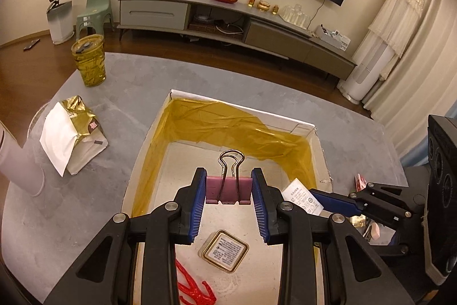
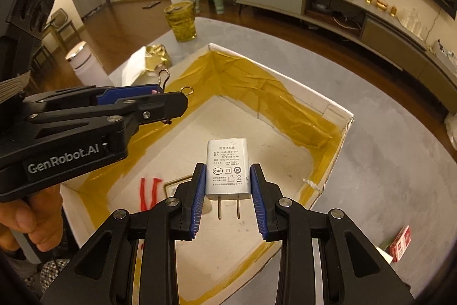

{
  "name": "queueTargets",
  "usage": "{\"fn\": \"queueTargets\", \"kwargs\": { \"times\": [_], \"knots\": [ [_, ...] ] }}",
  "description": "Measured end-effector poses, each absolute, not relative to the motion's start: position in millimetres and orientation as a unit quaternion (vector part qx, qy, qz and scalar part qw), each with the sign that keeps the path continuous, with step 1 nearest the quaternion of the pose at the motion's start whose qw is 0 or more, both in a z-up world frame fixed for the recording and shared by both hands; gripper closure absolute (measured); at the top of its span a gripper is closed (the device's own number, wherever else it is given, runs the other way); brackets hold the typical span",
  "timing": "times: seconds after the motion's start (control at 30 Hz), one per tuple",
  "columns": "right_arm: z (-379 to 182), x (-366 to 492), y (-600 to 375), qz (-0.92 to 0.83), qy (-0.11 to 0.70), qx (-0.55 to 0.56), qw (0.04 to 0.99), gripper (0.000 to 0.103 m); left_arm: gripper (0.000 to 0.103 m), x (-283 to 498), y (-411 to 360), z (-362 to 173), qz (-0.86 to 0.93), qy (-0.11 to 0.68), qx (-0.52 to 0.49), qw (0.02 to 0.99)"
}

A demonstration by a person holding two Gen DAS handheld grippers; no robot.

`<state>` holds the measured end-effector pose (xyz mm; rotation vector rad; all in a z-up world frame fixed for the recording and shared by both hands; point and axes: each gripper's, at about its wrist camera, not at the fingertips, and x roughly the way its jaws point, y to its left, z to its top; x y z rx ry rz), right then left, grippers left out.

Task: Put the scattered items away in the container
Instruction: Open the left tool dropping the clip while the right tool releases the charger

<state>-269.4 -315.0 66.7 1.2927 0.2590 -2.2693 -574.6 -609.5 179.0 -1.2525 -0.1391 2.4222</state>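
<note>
A white cardboard box (image 1: 302, 125) (image 2: 340, 116) lined with yellow tape sits on the grey table. My left gripper (image 1: 228, 187) is shut on a pink binder clip (image 1: 228, 190) with its wire handles up, held above the box interior. In the right wrist view my right gripper (image 2: 228, 179) is shut on a white power adapter (image 2: 228, 167), prongs toward the camera, also over the box. On the box floor lie a small square gold-rimmed tin (image 1: 224, 250) (image 2: 174, 185) and a red stringy item (image 1: 194, 287) (image 2: 150, 190). The left gripper (image 2: 160, 93) also shows from the side.
On the table left of the box are a gold and white bag (image 1: 74, 133) (image 2: 148, 62), a white cylinder bottle (image 1: 20, 162) (image 2: 82, 62) and a yellow glass jar (image 1: 88, 59) (image 2: 181, 20). A small red packet (image 2: 401, 245) (image 1: 360, 181) lies right of the box. A hand (image 2: 31, 219) holds the left gripper.
</note>
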Motion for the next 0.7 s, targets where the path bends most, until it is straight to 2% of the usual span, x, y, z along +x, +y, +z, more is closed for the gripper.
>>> {"fn": "queueTargets", "kwargs": {
  "times": [0.3,0.33,0.4,0.7],
  "knots": [
    [51.6,-292.4,-314.1,-0.830,0.081,0.489,0.256,0.068,0.069,-603.1,-605.3,150.8,0.855,-0.062,-0.478,0.188],
    [49.7,-294.1,-312.1,-0.831,0.074,0.489,0.255,0.066,0.068,-607.3,-606.3,146.1,0.852,-0.068,-0.484,0.188],
    [48.5,-294.1,-305.4,-0.833,0.060,0.487,0.255,0.066,0.054,-610.9,-609.1,139.3,0.850,-0.077,-0.488,0.183],
    [62.5,-265.7,-270.8,-0.839,0.006,0.465,0.284,0.066,0.054,-595.5,-615.3,150.4,0.858,-0.082,-0.472,0.186]
  ]
}}
